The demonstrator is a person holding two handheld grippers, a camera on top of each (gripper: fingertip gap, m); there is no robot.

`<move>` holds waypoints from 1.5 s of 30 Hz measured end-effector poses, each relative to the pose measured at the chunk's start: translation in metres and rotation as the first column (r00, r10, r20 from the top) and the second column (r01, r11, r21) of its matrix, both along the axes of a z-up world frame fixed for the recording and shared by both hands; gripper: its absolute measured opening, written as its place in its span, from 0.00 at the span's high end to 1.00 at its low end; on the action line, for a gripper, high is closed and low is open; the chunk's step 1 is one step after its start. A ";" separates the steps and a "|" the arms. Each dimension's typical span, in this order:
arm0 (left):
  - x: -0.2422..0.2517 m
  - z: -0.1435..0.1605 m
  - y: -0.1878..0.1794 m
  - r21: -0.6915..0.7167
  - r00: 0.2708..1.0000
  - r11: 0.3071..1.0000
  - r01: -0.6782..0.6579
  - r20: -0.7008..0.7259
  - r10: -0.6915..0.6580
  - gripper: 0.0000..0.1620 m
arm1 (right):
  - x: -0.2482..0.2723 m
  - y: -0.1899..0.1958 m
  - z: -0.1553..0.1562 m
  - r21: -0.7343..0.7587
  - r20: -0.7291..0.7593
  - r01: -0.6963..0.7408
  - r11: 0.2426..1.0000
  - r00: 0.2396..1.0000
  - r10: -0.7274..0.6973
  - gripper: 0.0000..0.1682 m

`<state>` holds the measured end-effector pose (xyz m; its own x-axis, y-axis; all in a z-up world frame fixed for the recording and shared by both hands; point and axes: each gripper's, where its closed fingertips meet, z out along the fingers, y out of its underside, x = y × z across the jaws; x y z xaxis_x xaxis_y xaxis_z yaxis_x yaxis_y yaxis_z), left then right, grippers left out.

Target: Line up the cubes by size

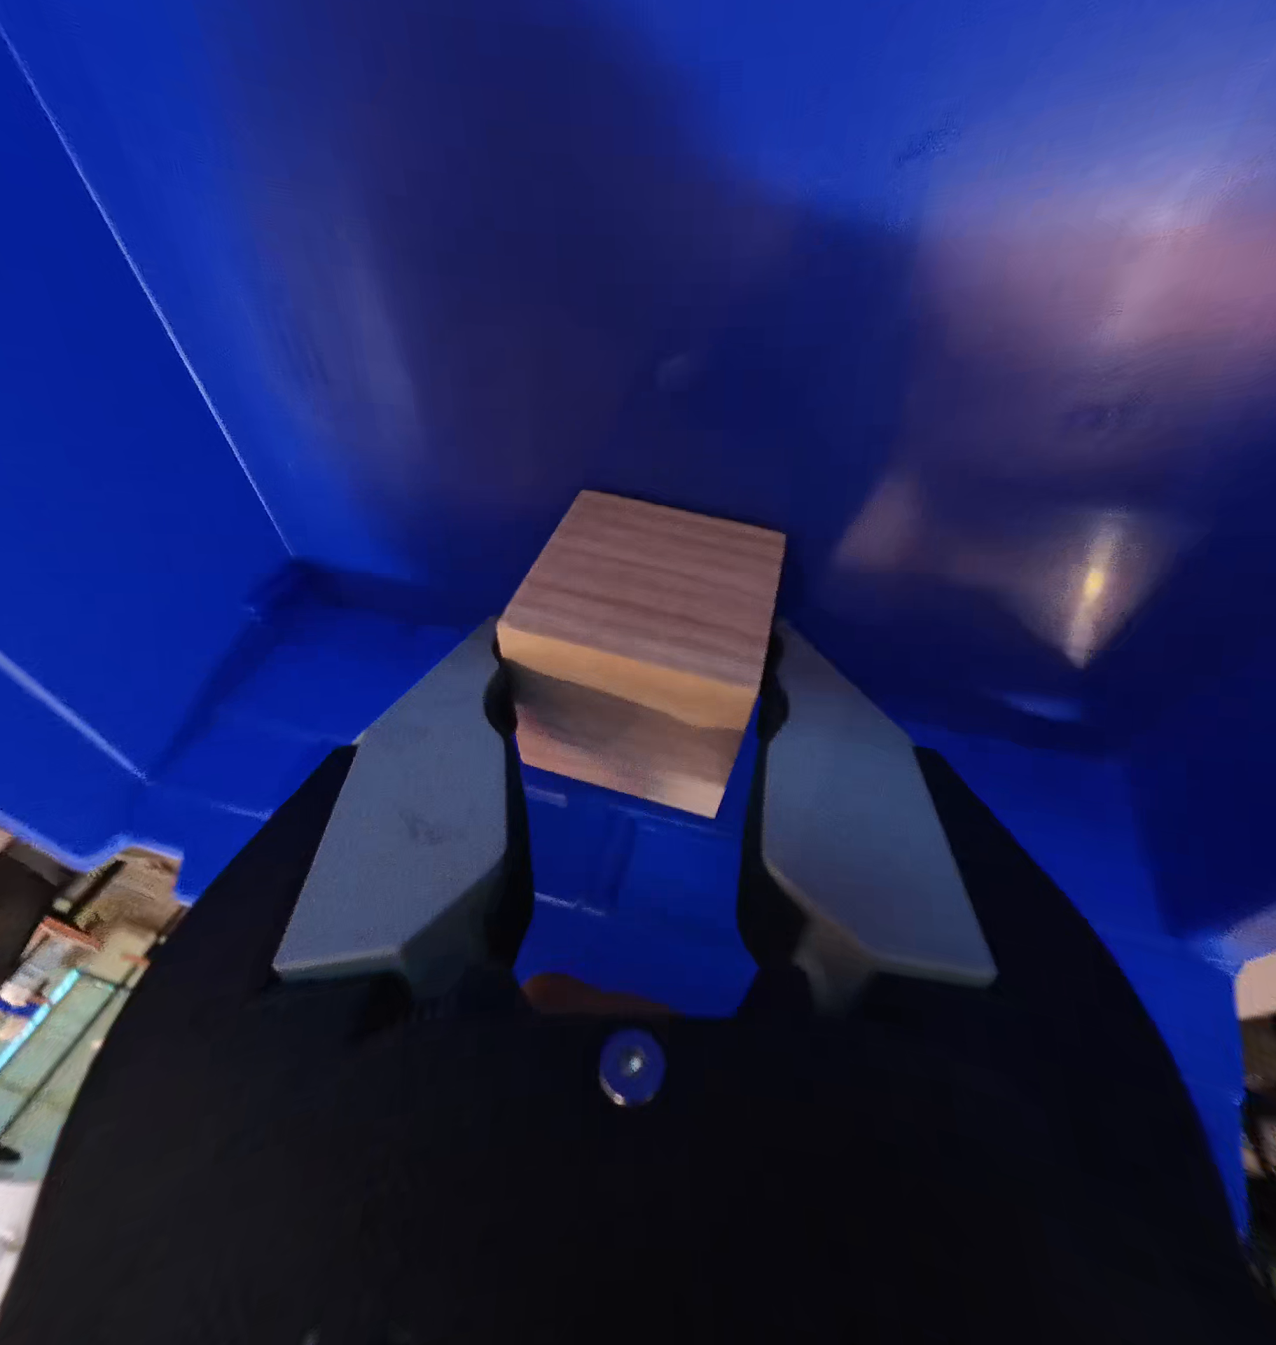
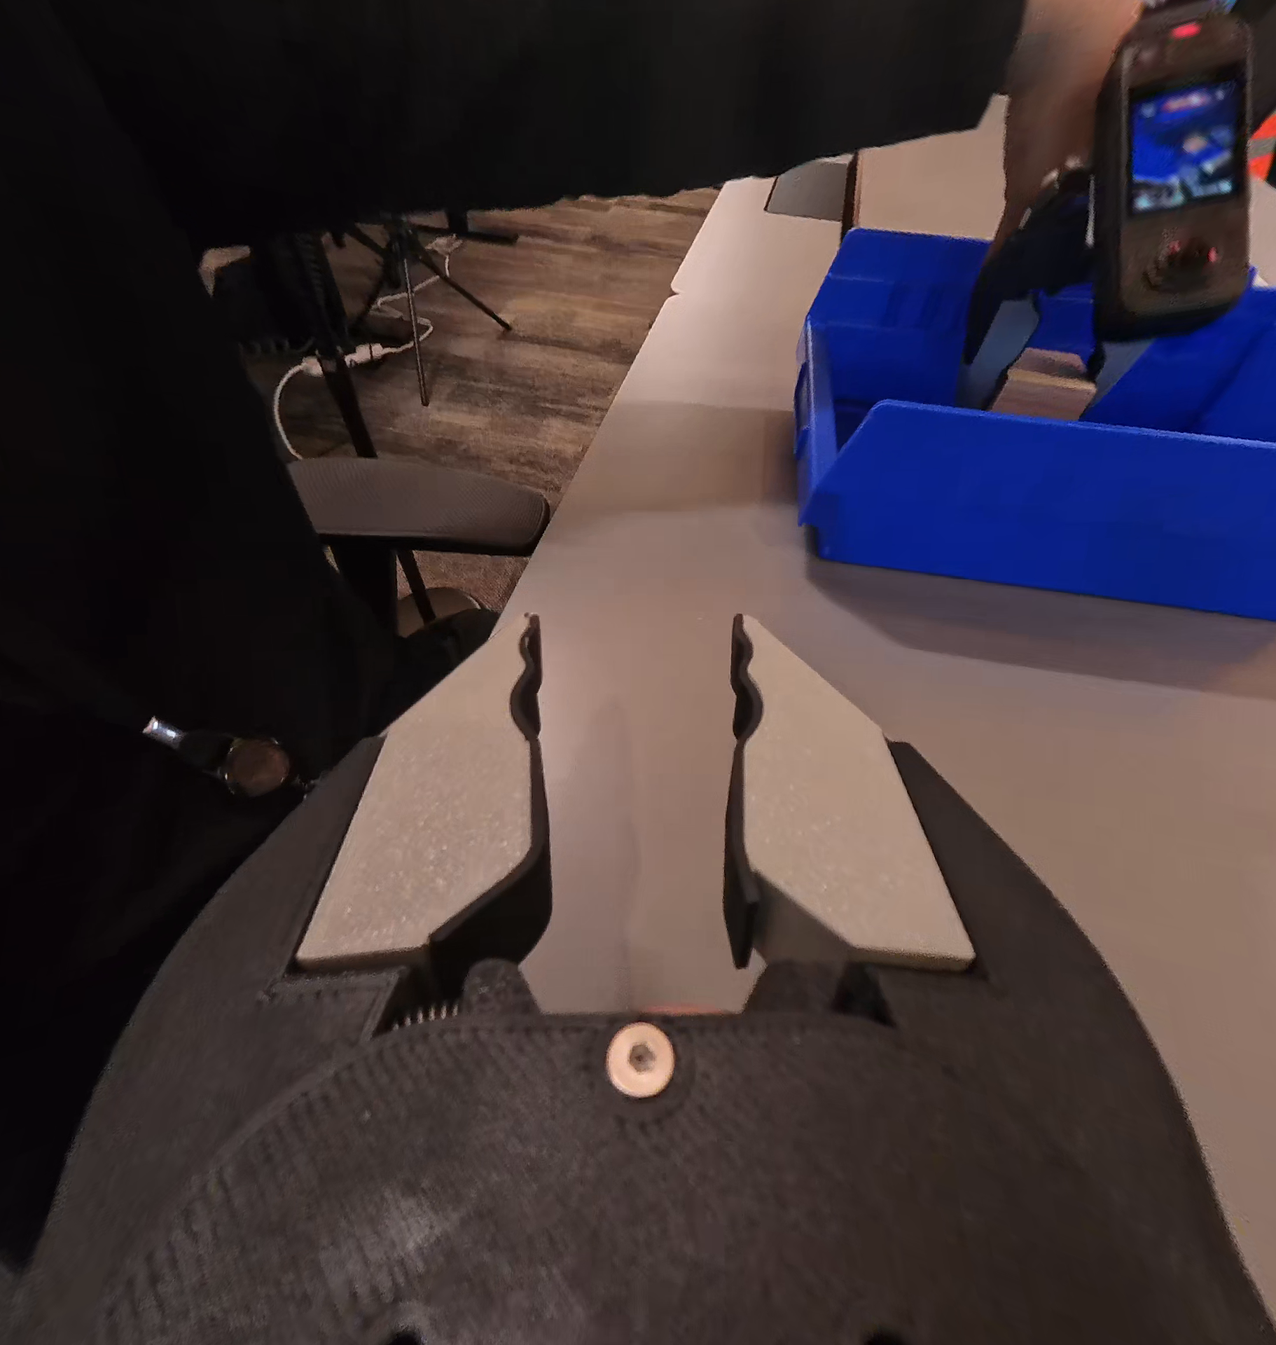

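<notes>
Left wrist view: left tongs [image 1: 631, 680] clamp a wooden cube [image 1: 639, 648]; right tongs [image 2: 635, 655] gape, empty.

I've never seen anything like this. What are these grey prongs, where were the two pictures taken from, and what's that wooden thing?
There is no robot here: a person holds a hand-held gripper in each hand, and each carries a camera looking out along its two grey fingers.

The left wrist view shows the left gripper inside a blue bin, its fingers closed on a wooden cube.

The right wrist view shows the right gripper, open and empty above a plain grey table. Farther off in that same view you see the other gripper from outside, reaching into the bin with the cube between its fingers, a person's hand holding it and a small camera with a lit screen mounted on it. A chair stands beside the table.
</notes>
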<state>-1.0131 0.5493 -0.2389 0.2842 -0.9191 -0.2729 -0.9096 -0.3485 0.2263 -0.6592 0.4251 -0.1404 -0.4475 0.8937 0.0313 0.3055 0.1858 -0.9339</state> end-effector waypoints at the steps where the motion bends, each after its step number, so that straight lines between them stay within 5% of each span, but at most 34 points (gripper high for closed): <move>1: 0.010 0.007 0.004 0.049 0.999 0.999 0.025 0.039 -0.026 0.59 | -0.002 0.003 0.001 -0.018 0.001 0.018 1.000 1.000 -0.018 0.70; 5: 0.089 0.079 0.022 0.451 0.918 0.889 0.083 0.313 -0.244 0.59 | -0.012 0.024 0.011 -0.141 -0.001 0.144 0.980 0.989 -0.145 0.66; 9: 0.193 0.165 -0.010 0.822 0.719 0.565 0.069 0.352 -0.600 0.60 | -0.014 0.033 0.044 -0.407 -0.076 0.119 0.906 0.984 -0.164 0.60; 12: 0.261 0.183 -0.047 0.914 0.609 0.401 0.063 0.284 -0.741 0.60 | -0.017 0.038 0.064 -0.550 -0.128 0.073 0.832 0.977 -0.170 0.55; 16: 0.321 0.179 -0.064 0.952 0.555 0.304 0.038 0.233 -0.798 0.60 | -0.023 0.042 0.081 -0.640 -0.194 0.025 0.768 0.962 -0.194 0.53; 21: 0.354 0.164 -0.061 0.956 0.539 0.291 0.029 0.230 -0.810 0.60 | -0.034 0.037 0.065 -0.628 -0.136 0.046 0.777 0.976 -0.168 0.65; 27: 0.343 0.151 -0.061 0.920 0.566 0.390 -0.043 0.344 -0.749 0.63 | -0.022 0.050 0.057 -0.518 -0.083 0.170 0.838 0.965 -0.247 0.65; 28: 0.336 0.152 -0.064 0.916 0.570 0.394 -0.077 0.364 -0.737 0.67 | -0.015 0.055 0.061 -0.471 -0.096 0.203 0.858 0.956 -0.279 0.65; 30: 0.314 0.156 -0.069 0.901 0.581 0.398 -0.173 0.420 -0.697 0.95 | 0.007 0.064 0.074 -0.372 -0.124 0.260 0.891 0.938 -0.325 0.65; 31: 0.302 0.154 -0.072 0.882 0.582 0.416 -0.222 0.463 -0.669 1.00 | 0.022 0.072 0.080 -0.303 -0.128 0.305 0.903 0.926 -0.355 0.65; 33: 0.276 0.142 -0.080 0.823 0.584 0.484 -0.299 0.559 -0.589 1.00 | 0.059 0.103 0.090 -0.121 -0.120 0.448 0.886 0.879 -0.461 0.65; 37: 0.227 0.121 -0.095 0.726 0.577 0.533 -0.434 0.678 -0.455 1.00 | 0.145 0.181 0.088 0.305 -0.010 0.620 0.723 0.761 -0.649 0.65; 40: 0.206 0.108 -0.100 0.696 0.565 0.521 -0.495 0.713 -0.415 1.00 | 0.196 0.228 0.057 0.555 0.162 0.529 0.642 0.688 -0.707 0.65; 45: 0.208 0.082 -0.101 0.685 0.591 0.548 -0.479 0.714 -0.375 1.00 | 0.234 0.259 -0.007 0.676 0.466 0.239 0.697 0.594 -0.656 0.65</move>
